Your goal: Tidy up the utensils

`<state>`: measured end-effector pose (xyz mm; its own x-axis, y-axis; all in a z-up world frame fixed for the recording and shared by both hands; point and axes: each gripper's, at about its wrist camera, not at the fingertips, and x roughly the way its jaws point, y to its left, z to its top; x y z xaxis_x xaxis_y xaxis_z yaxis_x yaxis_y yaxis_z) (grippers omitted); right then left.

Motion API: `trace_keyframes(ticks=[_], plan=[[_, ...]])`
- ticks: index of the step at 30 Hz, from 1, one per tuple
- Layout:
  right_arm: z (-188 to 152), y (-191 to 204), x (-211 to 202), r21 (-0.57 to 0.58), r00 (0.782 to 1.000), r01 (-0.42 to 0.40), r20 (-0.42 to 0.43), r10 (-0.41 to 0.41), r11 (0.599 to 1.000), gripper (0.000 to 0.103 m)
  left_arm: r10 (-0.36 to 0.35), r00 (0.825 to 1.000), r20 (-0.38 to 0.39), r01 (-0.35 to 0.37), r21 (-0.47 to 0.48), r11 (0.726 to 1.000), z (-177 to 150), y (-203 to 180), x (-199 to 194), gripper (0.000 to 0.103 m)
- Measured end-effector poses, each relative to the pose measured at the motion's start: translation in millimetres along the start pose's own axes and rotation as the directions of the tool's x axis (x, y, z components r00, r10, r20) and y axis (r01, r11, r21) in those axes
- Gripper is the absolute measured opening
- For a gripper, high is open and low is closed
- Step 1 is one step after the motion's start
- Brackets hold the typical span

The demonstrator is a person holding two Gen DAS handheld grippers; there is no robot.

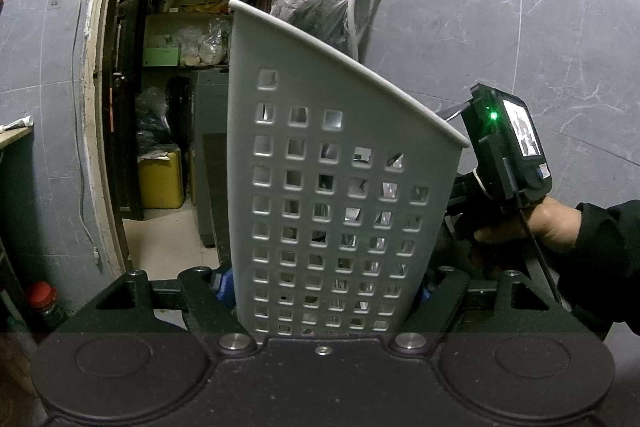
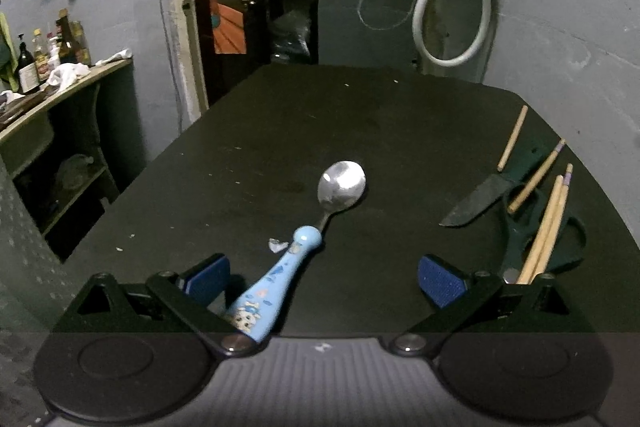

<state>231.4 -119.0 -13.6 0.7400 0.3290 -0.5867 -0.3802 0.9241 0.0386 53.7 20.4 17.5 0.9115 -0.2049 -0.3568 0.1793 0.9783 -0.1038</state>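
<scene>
Left wrist view alone shows the left gripper (image 1: 324,291) squeezing a grey plastic holder (image 1: 332,187) full of square holes. Right wrist view shows the right gripper (image 2: 324,281) wide open, holding nothing, around a spoon (image 2: 304,239) with a blue picture handle on the black table (image 2: 280,131). Wooden chopsticks (image 2: 548,227), maybe scissors (image 2: 536,239), and a dark knife (image 2: 480,199) lie nearby.

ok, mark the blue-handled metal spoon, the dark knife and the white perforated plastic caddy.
blue-handled metal spoon (image 2: 342,183): right wrist view, on the bowl.
dark knife (image 2: 474,201): right wrist view, on the blade.
white perforated plastic caddy (image 1: 332,99): left wrist view, on its upper wall.
</scene>
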Motion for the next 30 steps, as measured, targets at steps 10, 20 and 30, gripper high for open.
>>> trace_keyframes(ticks=[10,20,30], plan=[[-2,-3,-8,-0.020,0.999,-0.035,0.012,0.035,0.999,0.031,0.001,1.000,0.000,-0.001,0.001,1.000,0,0,0,0.078],[-20,-14,-38,0.006,0.998,-0.070,-0.008,0.070,0.998,0.017,0.000,1.000,0.001,0.000,0.000,1.000,0,0,0,0.078],[-67,-16,-111,0.034,0.995,-0.077,-0.065,0.079,0.996,0.017,0.002,1.000,0.006,-0.002,-0.004,1.000,0,-1,-2,0.078]])
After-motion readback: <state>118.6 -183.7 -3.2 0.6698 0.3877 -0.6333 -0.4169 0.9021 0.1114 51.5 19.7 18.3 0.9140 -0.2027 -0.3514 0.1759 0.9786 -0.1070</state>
